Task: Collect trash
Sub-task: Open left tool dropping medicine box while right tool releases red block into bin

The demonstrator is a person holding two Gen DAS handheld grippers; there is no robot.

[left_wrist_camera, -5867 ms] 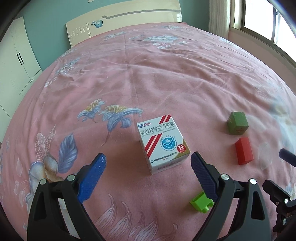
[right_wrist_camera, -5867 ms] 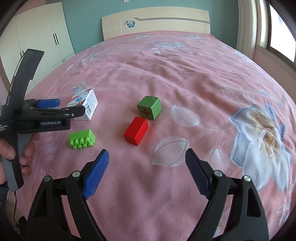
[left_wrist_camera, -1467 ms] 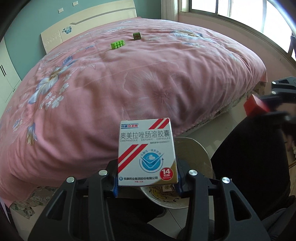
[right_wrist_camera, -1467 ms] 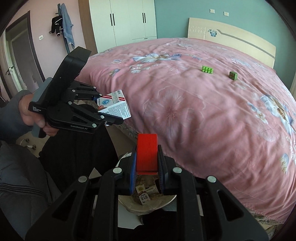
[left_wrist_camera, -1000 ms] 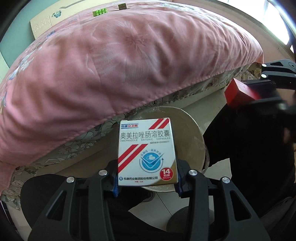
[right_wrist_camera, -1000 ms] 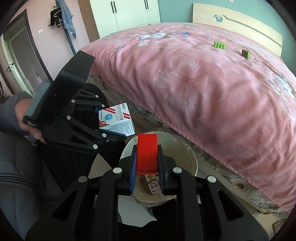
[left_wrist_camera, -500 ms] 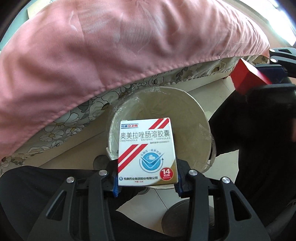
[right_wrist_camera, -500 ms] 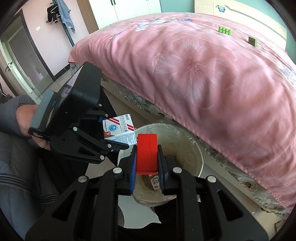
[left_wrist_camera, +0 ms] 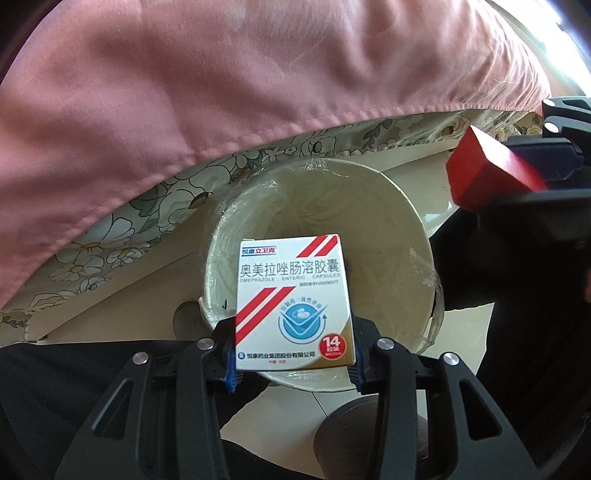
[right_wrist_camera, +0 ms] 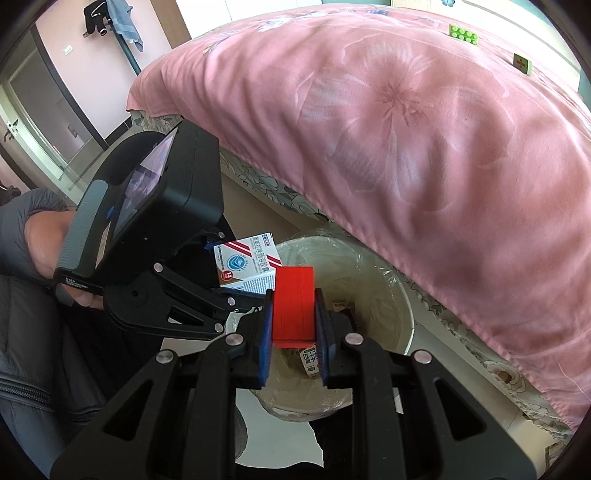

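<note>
While both loads hang over the waste bin, neither has been let go: the left hand-held gripper is clamped on the omeprazole capsule box, its blue pads pressed against the carton's two lower edges, and the right hand-held gripper is closed tight on the red block. Half a second back the bin filled less of the left wrist view and sat further from the carton; now its liner-wrapped rim surrounds the box on three sides, so the left hand has come down and forward over the opening. From the right wrist view the same drift shows, with the red block now sitting against the bin's inner wall rather than its near lip, and the capsule box just beside it on the left, held by the left hand-held gripper. Some printed scraps already lie at the bottom of the bin. My reading is that the carry is finished and release is the step in hand; opening either pair of fingers should drop its item inside, though the box sits nearer the bin's near rim and may want a touch more reach. Further out, the bin stands on the floor against the pink bedspread, on which a green toy brick and a green cube remain to be collected.
</note>
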